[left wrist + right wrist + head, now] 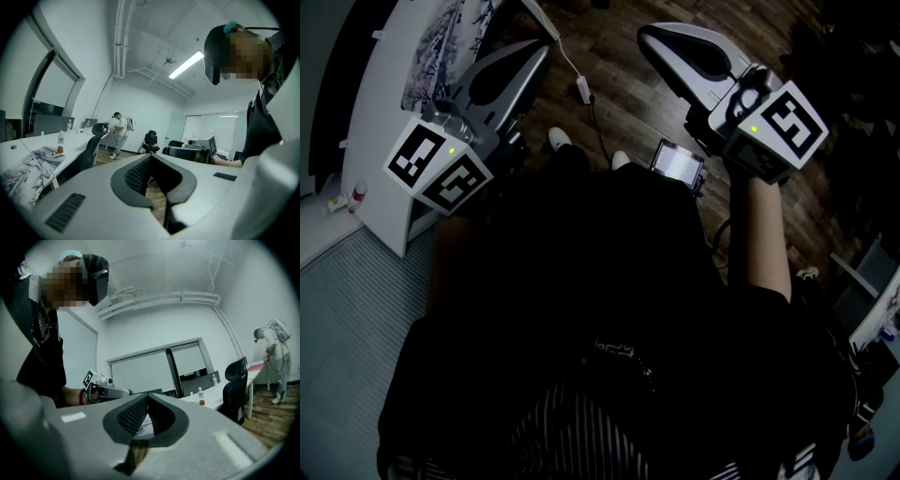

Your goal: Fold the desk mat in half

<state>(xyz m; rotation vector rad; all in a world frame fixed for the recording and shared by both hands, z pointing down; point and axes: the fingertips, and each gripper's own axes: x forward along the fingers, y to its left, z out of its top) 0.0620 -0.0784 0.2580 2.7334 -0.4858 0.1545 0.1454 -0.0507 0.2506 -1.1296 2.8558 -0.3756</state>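
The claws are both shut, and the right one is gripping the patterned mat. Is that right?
Not quite. Both are shut, but the right claw grips nothing: the right gripper view shows its tips together with nothing between them. The patterned mat lies on the white desk.

No text, number or brand legible to me in any view. Cubes on left gripper (539, 52) and right gripper (649, 37): black-and-white square patterns only. Lit screen (677, 161) blurred; bottle (60, 142) label too small.
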